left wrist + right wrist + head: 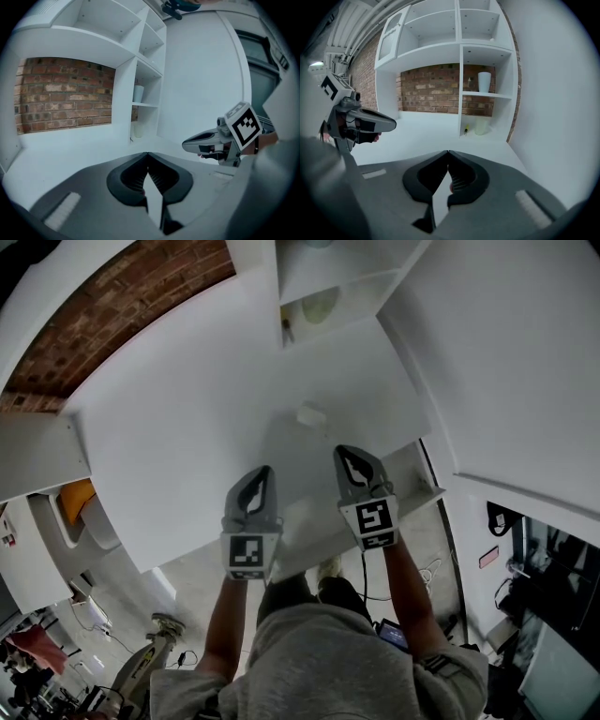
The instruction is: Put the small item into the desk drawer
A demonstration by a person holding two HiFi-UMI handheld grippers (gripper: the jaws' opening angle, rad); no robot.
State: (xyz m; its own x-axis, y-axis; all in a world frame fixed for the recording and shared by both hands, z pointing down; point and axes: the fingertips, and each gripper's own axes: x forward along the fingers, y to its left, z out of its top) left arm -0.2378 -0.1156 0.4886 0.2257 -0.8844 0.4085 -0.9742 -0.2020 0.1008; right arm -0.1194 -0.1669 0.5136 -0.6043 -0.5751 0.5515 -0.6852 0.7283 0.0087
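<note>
A small white block (309,415) lies on the white desk (187,427), just beyond both grippers. My left gripper (263,472) hovers over the desk's front part, its jaws shut with nothing between them; in the left gripper view the tips (148,154) meet. To its right, my right gripper (346,453) is closer to the block, also shut and empty, tips (448,153) touching. Each gripper shows in the other's view: right gripper (206,139), left gripper (363,123). The block is hidden in both gripper views. I cannot make out a drawer.
A white shelf unit (328,287) stands at the desk's back right, holding a white cup (484,82), a pale container (481,126) and a small yellow tool (466,130). A brick wall (429,89) runs behind. A white wall (506,352) borders the right.
</note>
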